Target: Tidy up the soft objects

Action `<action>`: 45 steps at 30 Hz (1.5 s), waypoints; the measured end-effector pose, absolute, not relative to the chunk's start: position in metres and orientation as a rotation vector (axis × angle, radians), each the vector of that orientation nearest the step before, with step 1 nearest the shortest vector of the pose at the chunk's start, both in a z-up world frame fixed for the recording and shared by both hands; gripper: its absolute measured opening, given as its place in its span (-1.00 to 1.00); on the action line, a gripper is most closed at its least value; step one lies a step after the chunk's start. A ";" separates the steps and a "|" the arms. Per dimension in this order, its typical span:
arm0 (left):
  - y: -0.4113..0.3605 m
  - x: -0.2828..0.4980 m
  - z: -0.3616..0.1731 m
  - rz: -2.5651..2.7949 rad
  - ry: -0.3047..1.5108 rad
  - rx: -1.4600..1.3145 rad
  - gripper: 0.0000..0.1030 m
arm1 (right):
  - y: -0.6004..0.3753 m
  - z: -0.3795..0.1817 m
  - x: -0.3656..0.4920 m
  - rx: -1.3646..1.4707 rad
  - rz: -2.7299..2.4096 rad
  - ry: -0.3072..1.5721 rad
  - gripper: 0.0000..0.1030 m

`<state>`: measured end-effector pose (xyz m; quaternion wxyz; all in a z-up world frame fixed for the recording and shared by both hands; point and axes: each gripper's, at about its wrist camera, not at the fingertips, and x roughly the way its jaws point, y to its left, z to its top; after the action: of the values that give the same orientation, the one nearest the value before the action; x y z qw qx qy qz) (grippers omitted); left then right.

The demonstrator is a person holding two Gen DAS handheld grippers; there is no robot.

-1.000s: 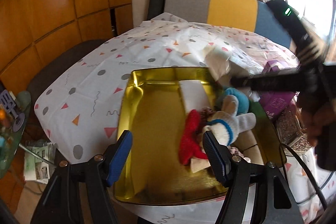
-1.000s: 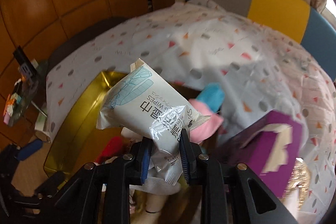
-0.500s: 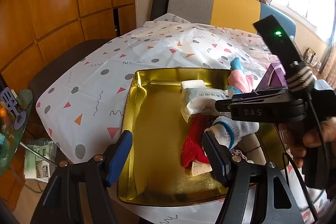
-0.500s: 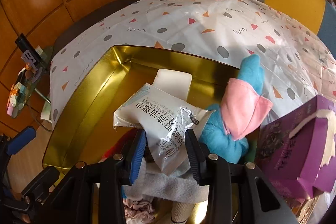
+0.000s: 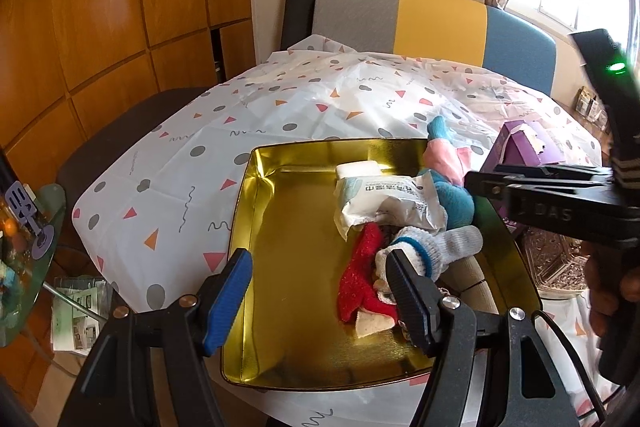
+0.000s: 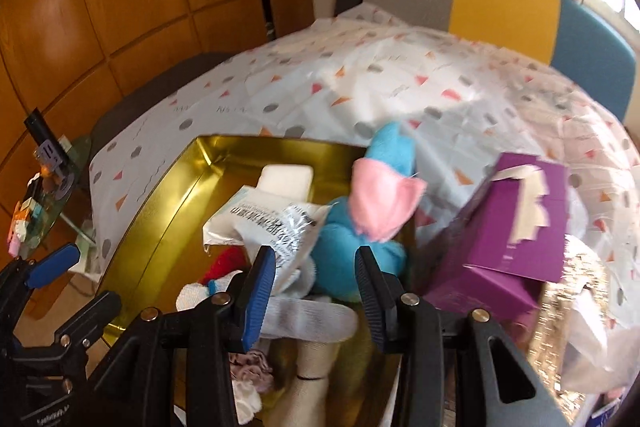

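Two grippers hover over a gold tray [image 5: 256, 227] of soft goods on a patterned tablecloth [image 5: 192, 187].

The wipes packet [image 5: 384, 205] lies in the tray atop a red sock [image 5: 356, 279], touching a blue plush toy [image 6: 352, 239]. The right gripper [image 6: 316, 291] is opening, nothing between its jaws; the left gripper [image 5: 320, 291] stands open, empty.

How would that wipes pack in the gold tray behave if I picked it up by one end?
The wipes pack would probably sag: its film wrapper is crinkled and its end looks flattened. The glossy film may be slippery between pads. It rests across the soft pile in the tray, so it seems light. The right gripper is opening, with nothing pinched between its fingers.
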<state>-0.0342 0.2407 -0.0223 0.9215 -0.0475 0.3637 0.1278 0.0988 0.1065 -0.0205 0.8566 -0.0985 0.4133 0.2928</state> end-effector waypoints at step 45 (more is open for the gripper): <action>0.177 -0.023 -0.014 0.131 0.738 0.035 0.36 | -0.296 0.002 0.068 0.204 -0.288 0.673 -0.20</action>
<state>-0.0232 0.1770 -0.0139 0.9304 0.0172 0.3605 0.0639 0.0679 -0.2961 0.0016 0.9287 0.0997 0.3283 -0.1405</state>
